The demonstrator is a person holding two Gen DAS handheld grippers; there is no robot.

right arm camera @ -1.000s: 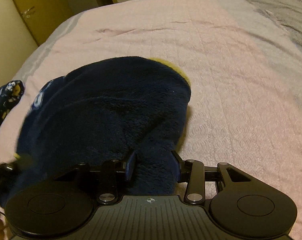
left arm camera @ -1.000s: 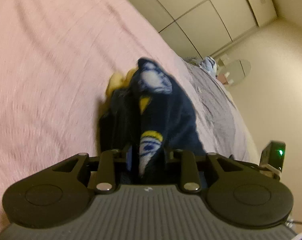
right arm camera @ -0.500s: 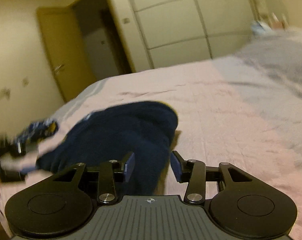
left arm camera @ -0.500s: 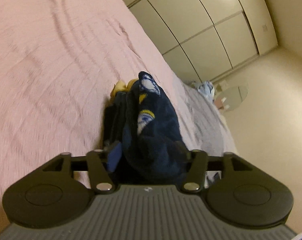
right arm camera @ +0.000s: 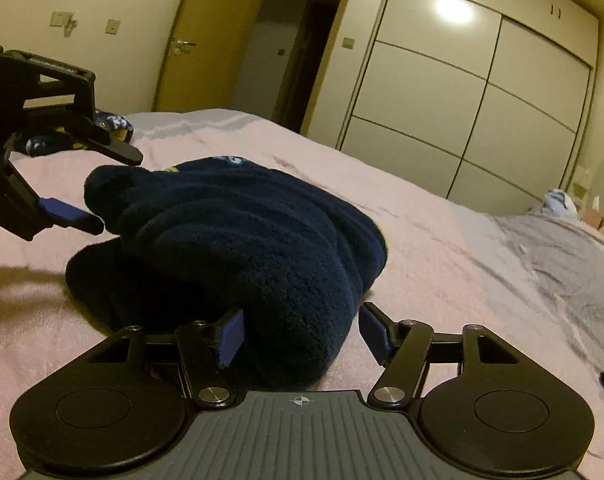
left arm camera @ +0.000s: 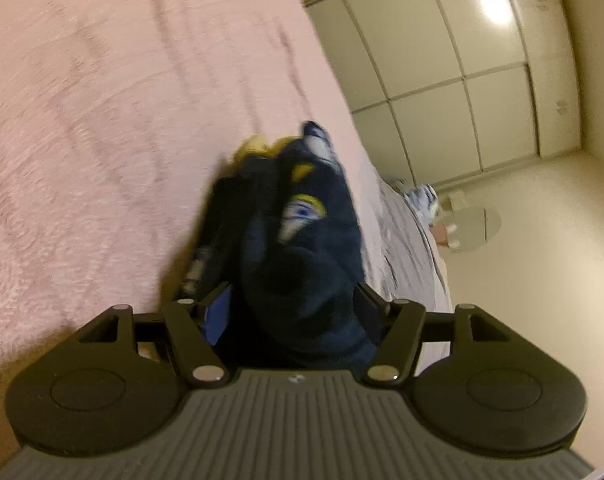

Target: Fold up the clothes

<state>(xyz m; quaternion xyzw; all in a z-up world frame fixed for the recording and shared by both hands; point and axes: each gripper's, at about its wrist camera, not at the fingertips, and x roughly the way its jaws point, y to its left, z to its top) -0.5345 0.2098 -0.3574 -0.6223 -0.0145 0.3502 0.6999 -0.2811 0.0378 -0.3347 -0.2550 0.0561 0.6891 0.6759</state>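
**Fleece bundled on bed, both tongs open around it**

Navy fleece garment (right arm camera: pixel 238 256) lies in a thick folded bundle on the pink bedspread (right arm camera: pixel 442 240). Looks folded over at least once; layers are stacked and lumpy, edges not square.

My right gripper (right arm camera: pixel 300 330): jaws spread, blue pads either side of the near end of the bundle, not pinching. My left gripper (right arm camera: pixel 98 190): also spread wide at the far end, one finger above the fleece, one at its edge, nothing clamped. The left wrist view is blurred, but cloth sits between the parted fingers (left arm camera: pixel 218 316) there too.

My read: this fits either letting go after laying a fold, or closing in for another one. Can't tell which.

For doing it well either way:
- Fleece is bulky and springy; the top layer may well slide or pop open.
- Keep both ends level so the fold line stays straight.
- If gripping, take all layers deep in the pads, not just the top pile.
- If releasing, back out low and straight so fingers don't drag the cloth.

More patterned clothing (right arm camera: pixel 114 124) sits well apart near the far bed edge.
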